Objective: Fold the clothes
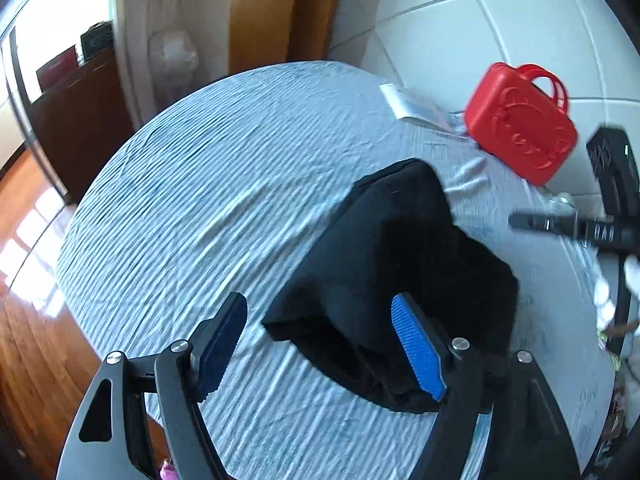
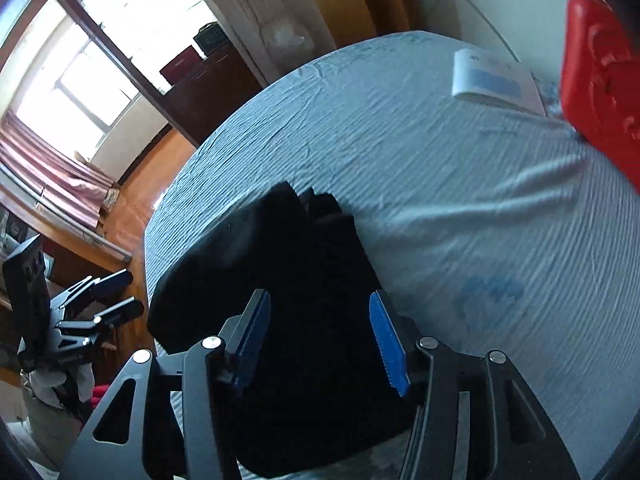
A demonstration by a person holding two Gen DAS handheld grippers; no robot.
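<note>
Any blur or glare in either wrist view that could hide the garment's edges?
Left wrist: the right gripper and red case are motion-smeared; window glare on the floor. Right wrist: the window is blown out, the black garment shows almost no fold detail, and the sheet is streaked.

no legible text, booklet (image 2: 494,80) print blurred
</note>
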